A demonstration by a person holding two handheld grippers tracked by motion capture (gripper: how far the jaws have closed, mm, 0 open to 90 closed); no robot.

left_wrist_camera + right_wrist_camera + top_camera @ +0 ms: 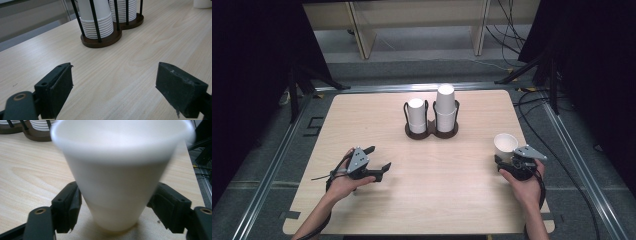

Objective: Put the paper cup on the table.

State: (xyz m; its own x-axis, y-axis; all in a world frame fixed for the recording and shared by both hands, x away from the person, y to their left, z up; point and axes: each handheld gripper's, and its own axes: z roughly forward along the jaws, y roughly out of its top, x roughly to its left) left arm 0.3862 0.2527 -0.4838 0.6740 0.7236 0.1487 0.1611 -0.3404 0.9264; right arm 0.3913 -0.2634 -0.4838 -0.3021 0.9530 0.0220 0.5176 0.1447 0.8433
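The white cup (505, 144) stands upright, mouth up, on the table (362, 115) at the right of the high view, a little below the middle of the frame and near the table's right edge. Its long axis runs straight up from the tabletop, wide rim on top, narrow base on the wood. The right gripper (507, 161) sits just below it in that frame, and in the right gripper view the cup (117, 182) rises between the two black jaws, which stand a little off its lower wall on either side: parted, with the cup between them but not pressed. So the cup lies straight ahead of these tongs, and any next move probably turns on drawing back along that line without tipping it. The left gripper (379, 167) rests at the lower left, well apart from the cup, its jaws spread on nothing. In the upper middle the cup holder (432, 131) carries two stacks of cups (445, 107).
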